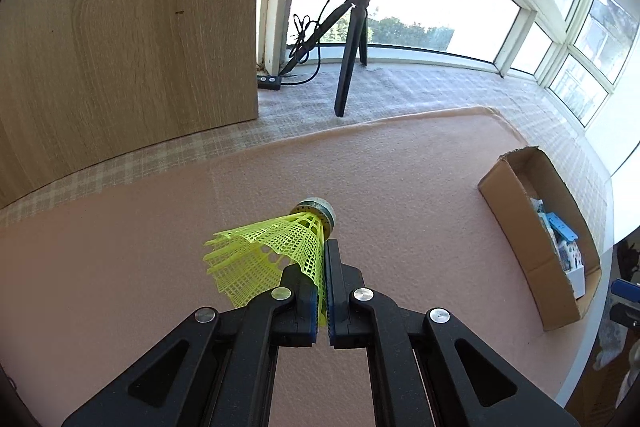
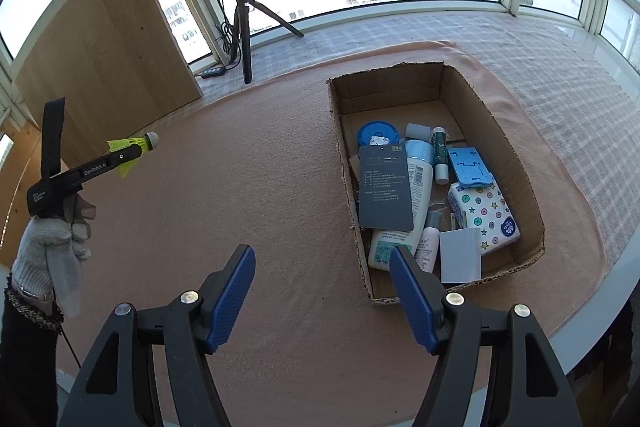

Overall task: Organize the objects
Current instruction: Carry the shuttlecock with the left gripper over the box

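Note:
A yellow plastic shuttlecock (image 1: pixel 272 251) with a grey cork tip hangs above the pink mat, its net skirt pinched flat in my left gripper (image 1: pixel 322 259), which is shut on it. The right wrist view shows the same shuttlecock (image 2: pixel 138 143) at the far left, held up by the left gripper (image 2: pixel 134 153) in a gloved hand (image 2: pixel 48 247). My right gripper (image 2: pixel 322 269) stands open over the mat with nothing between its blue pads. The cardboard box (image 2: pixel 516 163) lies to its right and holds several items: bottles, a dark card, a tissue pack, a blue stand.
A ring light on a black tripod (image 2: pixel 244 27) stands on the checked cloth by the window, with a cable and switch box (image 2: pixel 212 71). A wooden panel (image 1: pixel 120 27) rises at the left. The pink mat (image 2: pixel 240 187) lies beside the box (image 1: pixel 516 227); the table's edge (image 2: pixel 600 299) curves at right.

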`<act>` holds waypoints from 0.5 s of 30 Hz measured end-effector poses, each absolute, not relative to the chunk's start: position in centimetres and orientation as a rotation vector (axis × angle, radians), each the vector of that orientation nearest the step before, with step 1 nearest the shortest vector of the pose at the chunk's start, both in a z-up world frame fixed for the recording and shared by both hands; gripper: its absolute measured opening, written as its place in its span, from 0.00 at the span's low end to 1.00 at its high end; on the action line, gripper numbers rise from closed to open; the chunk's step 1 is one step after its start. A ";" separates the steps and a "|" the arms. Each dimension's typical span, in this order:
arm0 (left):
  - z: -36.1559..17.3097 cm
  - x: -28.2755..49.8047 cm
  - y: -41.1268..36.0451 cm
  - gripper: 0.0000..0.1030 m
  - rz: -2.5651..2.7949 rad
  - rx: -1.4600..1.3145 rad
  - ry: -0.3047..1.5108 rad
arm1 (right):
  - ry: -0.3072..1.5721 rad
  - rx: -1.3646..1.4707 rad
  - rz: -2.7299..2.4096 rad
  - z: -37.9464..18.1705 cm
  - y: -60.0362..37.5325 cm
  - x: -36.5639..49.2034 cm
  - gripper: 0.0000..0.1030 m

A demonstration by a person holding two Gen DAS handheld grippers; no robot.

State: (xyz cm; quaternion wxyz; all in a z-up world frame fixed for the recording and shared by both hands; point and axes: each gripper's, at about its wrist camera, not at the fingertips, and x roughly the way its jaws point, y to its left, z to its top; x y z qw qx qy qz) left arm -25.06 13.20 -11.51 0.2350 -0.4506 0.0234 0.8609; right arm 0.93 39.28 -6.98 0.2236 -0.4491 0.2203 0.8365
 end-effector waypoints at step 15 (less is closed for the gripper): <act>-7.4 -19.6 32.3 0.02 2.134 -1.031 0.161 | 0.623 -1.189 2.248 -6.7 43.5 6.8 0.64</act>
